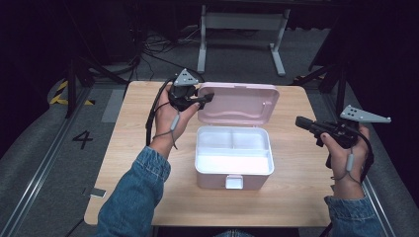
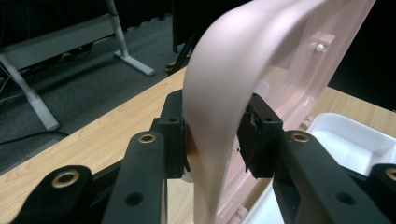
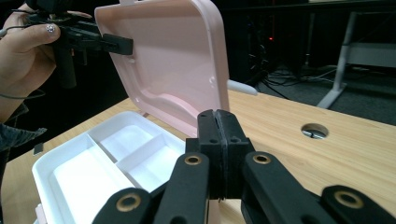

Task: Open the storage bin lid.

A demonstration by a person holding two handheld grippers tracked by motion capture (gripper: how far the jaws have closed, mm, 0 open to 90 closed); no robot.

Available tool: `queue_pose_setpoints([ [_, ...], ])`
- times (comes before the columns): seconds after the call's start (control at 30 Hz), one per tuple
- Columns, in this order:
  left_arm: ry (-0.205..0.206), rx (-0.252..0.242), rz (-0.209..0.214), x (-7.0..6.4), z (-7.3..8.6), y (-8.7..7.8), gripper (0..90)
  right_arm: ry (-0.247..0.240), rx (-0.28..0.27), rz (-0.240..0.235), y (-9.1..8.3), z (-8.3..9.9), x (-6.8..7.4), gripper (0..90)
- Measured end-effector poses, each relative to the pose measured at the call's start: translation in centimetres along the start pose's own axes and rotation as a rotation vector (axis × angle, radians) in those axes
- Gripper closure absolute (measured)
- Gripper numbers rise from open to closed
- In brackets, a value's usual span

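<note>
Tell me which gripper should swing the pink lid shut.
Left. The left gripper is clamped on the edge of the raised pink lid, so it probably can lower it. The right gripper is shut, holding nothing, off to the box's side.

I see a smooth, slightly glossy pink plastic lid (image 2: pixel 219 93) over a white, satin plastic divided tray (image 1: pixel 233 150). My matt black plastic jaws carry brass-coloured rivets; the pale counter (image 1: pixel 133 163) shows matt wood-grain laminate.

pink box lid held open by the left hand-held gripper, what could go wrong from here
The left hand-held gripper pinches only the curved edge of the pink plastic lid; it could slip and drop onto the white divided tray. Pushing it further back might tip the light box, since the shut right hand-held gripper isn't steadying it.
</note>
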State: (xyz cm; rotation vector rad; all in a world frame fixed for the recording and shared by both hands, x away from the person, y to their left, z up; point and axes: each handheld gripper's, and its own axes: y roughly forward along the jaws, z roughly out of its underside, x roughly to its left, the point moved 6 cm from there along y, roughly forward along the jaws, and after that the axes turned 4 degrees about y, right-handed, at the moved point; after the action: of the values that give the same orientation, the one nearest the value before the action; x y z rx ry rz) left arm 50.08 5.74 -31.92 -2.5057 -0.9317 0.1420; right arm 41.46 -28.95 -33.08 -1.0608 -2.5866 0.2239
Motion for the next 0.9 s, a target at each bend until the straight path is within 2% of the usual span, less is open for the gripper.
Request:
queue_pose_setpoints([
  [0.1,0.014,0.032,-0.018,0.4,-0.2,0.3,64.8,0.014,-0.001,0.012,-0.7,0.1,-0.4,90.0],
  [0.37,0.000,0.053,-0.046,1.5,-0.2,1.5,63.1,0.020,-0.001,0.025,-1.0,0.1,-0.9,87.5],
  [0.43,-0.013,0.054,-0.060,2.0,-0.1,2.1,63.0,0.016,0.009,0.044,-0.7,0.3,-1.0,85.1],
  [0.67,-0.062,0.073,-0.059,3.1,0.2,3.2,62.3,0.026,0.008,0.048,-1.0,0.4,-1.3,82.0],
  [0.9,-0.084,0.093,-0.087,4.1,1.0,4.5,62.3,0.046,-0.007,0.040,-1.3,0.4,-1.3,77.2],
])
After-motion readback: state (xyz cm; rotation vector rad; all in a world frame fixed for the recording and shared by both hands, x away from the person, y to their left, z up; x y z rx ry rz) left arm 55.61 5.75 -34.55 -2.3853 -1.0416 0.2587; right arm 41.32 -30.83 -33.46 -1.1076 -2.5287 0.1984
